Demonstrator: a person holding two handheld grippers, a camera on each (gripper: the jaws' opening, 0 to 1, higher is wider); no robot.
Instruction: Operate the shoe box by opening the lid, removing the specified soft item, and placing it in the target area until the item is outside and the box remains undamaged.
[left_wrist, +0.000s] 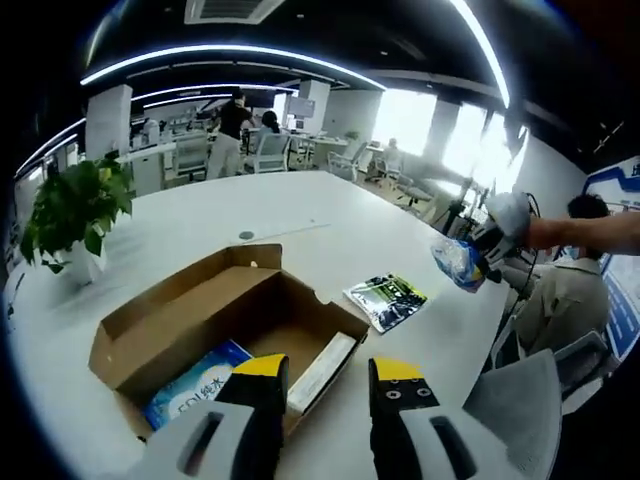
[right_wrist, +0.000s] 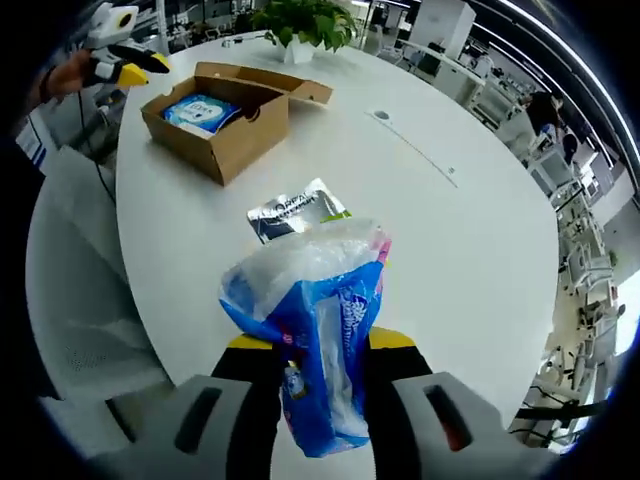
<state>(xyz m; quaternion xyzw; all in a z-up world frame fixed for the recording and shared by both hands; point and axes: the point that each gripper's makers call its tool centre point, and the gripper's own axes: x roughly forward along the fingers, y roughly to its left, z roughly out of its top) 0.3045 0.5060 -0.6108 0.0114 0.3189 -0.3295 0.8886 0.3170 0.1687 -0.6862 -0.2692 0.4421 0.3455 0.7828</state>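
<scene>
- Gripping a soft blue-and-clear plastic pack (right_wrist: 318, 335) between its yellow-tipped jaws, our right gripper (right_wrist: 320, 345) has the pack bunched tight and lifted off the white table (right_wrist: 470, 230).
- We see the same pack (left_wrist: 458, 262) from the left gripper view, held up in the air well away from the shoe box (left_wrist: 200, 330), past the table's edge.
- Our left gripper (left_wrist: 325, 378) hovers just over the near corner of the shoe box, jaws spread apart with nothing between them.
- We find the shoe box open, its lid flap folded back, with a blue packet (left_wrist: 195, 385) and a pale flat item (left_wrist: 322, 372) lying inside.
- We note a silver-and-green foil pouch (left_wrist: 386, 300) flat on the table, near the shoe box on the side toward the held pack.
- We spot a potted plant (left_wrist: 75, 215) beyond the shoe box's far end.
</scene>
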